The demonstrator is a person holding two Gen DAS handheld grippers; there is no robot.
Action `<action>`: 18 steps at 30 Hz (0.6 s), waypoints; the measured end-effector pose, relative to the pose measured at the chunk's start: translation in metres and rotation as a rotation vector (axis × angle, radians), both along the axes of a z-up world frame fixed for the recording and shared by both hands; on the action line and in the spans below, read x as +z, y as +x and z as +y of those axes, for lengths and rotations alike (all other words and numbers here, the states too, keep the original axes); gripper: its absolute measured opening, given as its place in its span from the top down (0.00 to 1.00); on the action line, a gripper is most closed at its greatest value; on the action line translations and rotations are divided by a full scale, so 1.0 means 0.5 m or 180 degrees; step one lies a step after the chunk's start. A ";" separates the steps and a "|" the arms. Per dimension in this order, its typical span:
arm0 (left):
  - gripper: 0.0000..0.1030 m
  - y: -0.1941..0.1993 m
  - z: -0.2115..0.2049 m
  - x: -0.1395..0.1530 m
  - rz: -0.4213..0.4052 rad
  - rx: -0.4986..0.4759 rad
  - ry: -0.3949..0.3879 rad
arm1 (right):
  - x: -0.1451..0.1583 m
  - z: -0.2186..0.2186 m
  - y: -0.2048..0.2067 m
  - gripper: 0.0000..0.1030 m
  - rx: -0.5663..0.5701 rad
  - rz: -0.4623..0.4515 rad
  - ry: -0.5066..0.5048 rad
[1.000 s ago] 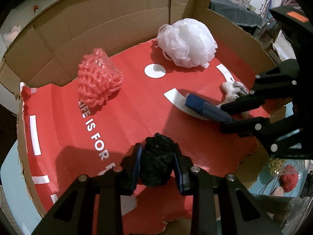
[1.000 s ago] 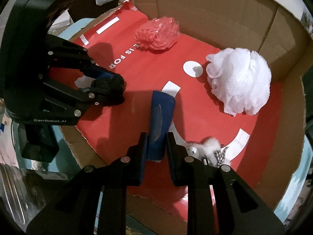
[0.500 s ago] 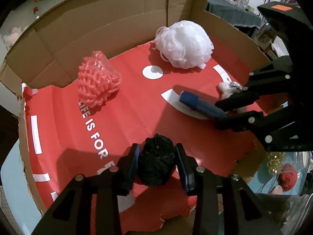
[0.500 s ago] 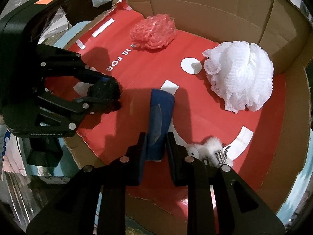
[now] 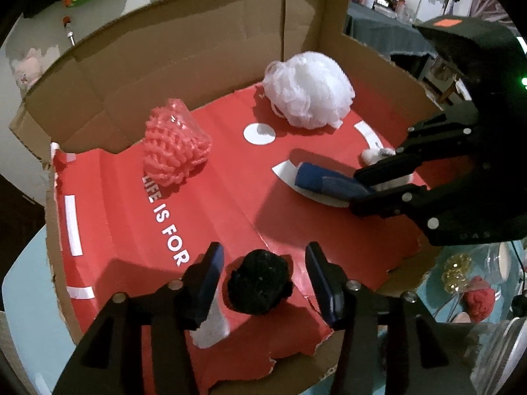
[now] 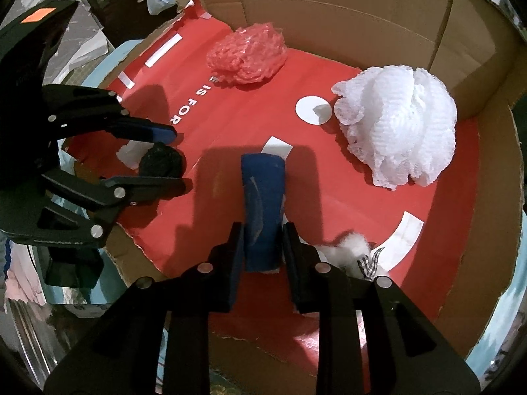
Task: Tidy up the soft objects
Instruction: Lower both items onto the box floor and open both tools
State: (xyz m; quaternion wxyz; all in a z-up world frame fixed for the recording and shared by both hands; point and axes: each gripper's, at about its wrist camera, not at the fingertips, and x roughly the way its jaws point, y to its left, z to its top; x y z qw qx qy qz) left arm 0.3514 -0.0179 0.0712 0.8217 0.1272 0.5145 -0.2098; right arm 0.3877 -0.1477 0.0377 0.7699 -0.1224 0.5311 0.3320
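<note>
In the left wrist view, our left gripper has just been opening: its jaws stand clear on both sides of the black pompom, which sits loose between them on the red floor of the cardboard box. Ahead and to the left lies the pink mesh ball; further ahead, the white bath puff. To the right, the right gripper hides one end of the blue roll and most of a small white fluffy toy.

In the right wrist view, our right gripper has its jaws pressed on the near end of the blue roll. The fluffy toy just right of the fingers is partly covered, so we cannot make out its shape. The pompom sits off to the left, between the left gripper's fingers.
</note>
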 end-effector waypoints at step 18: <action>0.24 -0.151 0.051 0.157 -0.0637 0.0226 -0.0379 | 0.142 -0.048 -0.084 0.28 -0.0316 -0.0496 0.0374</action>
